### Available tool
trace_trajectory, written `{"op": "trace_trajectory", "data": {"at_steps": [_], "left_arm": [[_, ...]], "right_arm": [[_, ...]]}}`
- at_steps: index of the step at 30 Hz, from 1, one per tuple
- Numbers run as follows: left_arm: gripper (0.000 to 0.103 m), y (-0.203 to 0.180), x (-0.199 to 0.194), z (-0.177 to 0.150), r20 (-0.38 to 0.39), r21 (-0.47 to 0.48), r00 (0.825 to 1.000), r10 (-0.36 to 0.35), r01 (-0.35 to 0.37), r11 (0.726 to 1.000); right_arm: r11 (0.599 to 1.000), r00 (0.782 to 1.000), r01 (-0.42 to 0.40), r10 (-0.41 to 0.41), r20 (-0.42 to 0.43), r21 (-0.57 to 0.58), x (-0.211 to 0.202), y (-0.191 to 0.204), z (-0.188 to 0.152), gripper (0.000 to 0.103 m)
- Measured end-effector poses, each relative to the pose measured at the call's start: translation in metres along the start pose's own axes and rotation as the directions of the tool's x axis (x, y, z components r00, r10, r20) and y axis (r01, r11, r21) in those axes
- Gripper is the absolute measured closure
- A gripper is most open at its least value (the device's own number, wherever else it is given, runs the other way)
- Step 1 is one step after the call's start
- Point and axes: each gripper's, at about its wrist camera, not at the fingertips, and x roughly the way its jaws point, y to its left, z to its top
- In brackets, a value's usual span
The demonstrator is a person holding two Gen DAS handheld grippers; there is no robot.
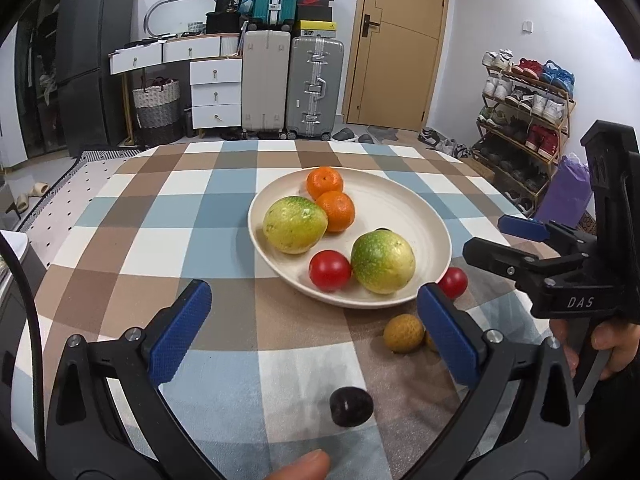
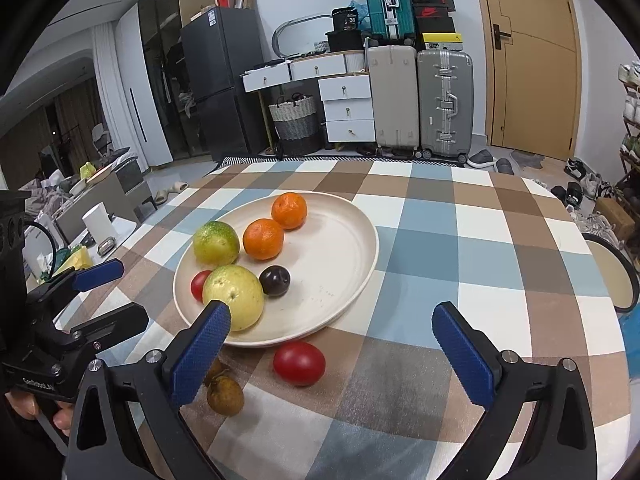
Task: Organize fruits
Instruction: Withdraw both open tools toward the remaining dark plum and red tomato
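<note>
A cream plate on the checked tablecloth holds two oranges, two green-yellow fruits, a red tomato and a dark plum. Off the plate lie a red tomato, small brown fruits and a dark plum. My left gripper is open and empty, with the loose plum just below its gap. My right gripper is open and empty, with the loose tomato between its fingers; it also shows in the left wrist view.
The checked table stretches to the right of the plate. A round stool stands at its right edge. Suitcases, drawers, a fridge and a shoe rack stand beyond the table.
</note>
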Motion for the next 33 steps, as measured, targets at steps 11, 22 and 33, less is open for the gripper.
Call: {"op": "trace_trajectory", "data": {"at_steps": [11, 22, 33], "left_arm": [[0.000, -0.008, 0.002, -0.006, -0.067, 0.030, 0.997, -0.023, 0.026, 0.999], [0.000, -0.018, 0.011, -0.011, -0.112, 0.063, 0.993, -0.032, 0.040, 0.997], [0.000, -0.012, 0.015, -0.012, -0.191, 0.072, 0.979, -0.067, 0.082, 0.994]], "right_arm": [[1.000, 0.998, -0.004, 0.003, -0.068, -0.022, 0.002, 0.000, -0.003, 0.000], [0.997, 0.983, -0.007, -0.006, -0.181, -0.071, 0.015, 0.001, -0.015, 0.000], [0.992, 0.974, -0.009, -0.019, -0.226, -0.124, 0.028, 0.015, -0.023, 0.018]]}}
